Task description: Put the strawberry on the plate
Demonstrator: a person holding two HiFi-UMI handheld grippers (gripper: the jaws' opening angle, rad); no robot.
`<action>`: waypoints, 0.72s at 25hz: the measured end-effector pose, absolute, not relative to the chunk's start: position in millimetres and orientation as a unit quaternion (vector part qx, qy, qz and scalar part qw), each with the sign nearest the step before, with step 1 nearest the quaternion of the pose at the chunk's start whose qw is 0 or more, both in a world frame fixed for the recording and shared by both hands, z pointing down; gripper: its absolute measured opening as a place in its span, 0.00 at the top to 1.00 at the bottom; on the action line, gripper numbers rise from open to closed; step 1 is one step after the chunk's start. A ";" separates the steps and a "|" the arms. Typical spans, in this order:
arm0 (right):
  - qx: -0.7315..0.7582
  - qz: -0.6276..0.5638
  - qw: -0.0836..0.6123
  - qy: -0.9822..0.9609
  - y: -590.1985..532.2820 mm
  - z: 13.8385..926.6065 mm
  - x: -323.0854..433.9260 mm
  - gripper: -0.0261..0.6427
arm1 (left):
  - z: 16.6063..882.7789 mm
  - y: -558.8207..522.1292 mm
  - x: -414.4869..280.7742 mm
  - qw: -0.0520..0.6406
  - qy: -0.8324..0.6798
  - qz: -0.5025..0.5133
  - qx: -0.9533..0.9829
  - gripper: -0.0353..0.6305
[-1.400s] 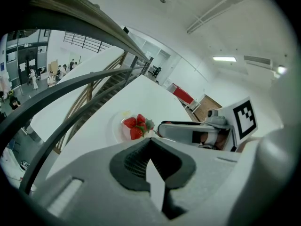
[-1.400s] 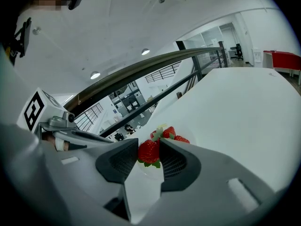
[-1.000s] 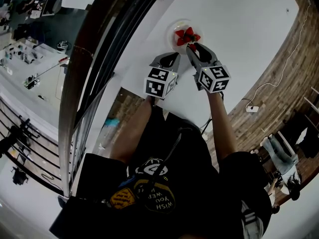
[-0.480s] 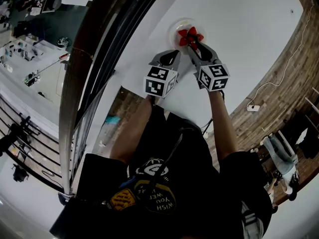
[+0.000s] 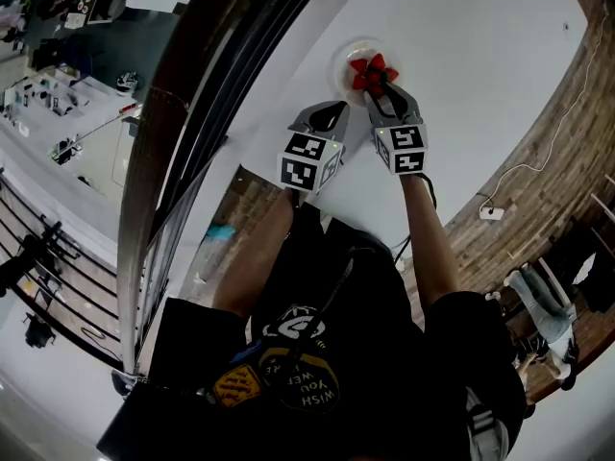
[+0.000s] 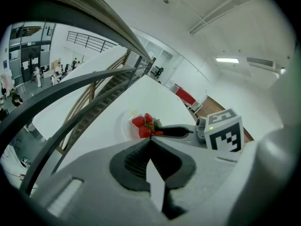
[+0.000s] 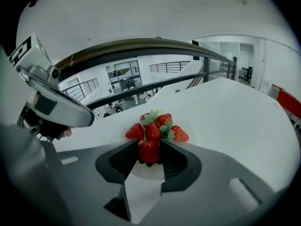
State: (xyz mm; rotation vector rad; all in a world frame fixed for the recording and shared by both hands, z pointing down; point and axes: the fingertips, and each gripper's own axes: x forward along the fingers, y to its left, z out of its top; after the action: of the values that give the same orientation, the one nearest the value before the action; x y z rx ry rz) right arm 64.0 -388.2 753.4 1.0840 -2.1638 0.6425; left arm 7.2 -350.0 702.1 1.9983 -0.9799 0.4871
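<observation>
**Strawberry in the right gripper, over the plate**

The strawberry (image 7: pixel 149 150) is sitting between the two jaws of the right gripper (image 7: pixel 149 147). The jaws are standing rather wide and are pressing on the fruit from both sides. The fruit is hanging over the near part of the plate (image 5: pixel 338 63); whether it is touching the plate, I cannot tell.

Directly at 12 o'clock from it, in the right gripper view, the other strawberries (image 7: pixel 157 128) are lying on the plate in a small heap with green leaves, just beside the held one. They are taking the middle of the plate.

In the head view the left gripper (image 5: pixel 335 109) is waiting at about 7 o'clock from the plate, near it but apart. Its jaws are meeting at the tips and are holding nothing. Each gripper is carrying a marker cube (image 5: pixel 401 148) toward the person.

All this is standing on a white table (image 5: pixel 480 56). A dark rail (image 5: pixel 192 113) is running along the table's edge at 9 o'clock, and a thin cable (image 5: pixel 538 152) is lying on the brick floor at 4 o'clock.
</observation>
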 end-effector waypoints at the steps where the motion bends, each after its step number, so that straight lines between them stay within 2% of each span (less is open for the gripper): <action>1: 0.411 0.238 0.319 -0.820 -385.9 755.8 63.1 0.75 | 701.6 -347.6 4.7 0.417 -0.392 0.194 0.797 0.94; 9: 0.426 0.223 0.298 -0.825 -387.1 740.4 66.7 0.68 | 684.8 -343.4 -2.6 0.412 -0.397 0.189 0.798 0.94; 18: 0.460 0.185 0.257 -0.830 -371.5 677.4 94.6 0.73 | 653.0 -343.6 7.3 0.379 -0.405 0.182 0.812 0.94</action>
State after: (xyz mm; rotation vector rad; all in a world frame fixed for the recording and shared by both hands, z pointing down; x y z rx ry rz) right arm 94.6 -371.5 677.4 1.2474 -2.2514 0.5006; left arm 7.3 -343.6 653.0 2.0738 -1.0339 0.4657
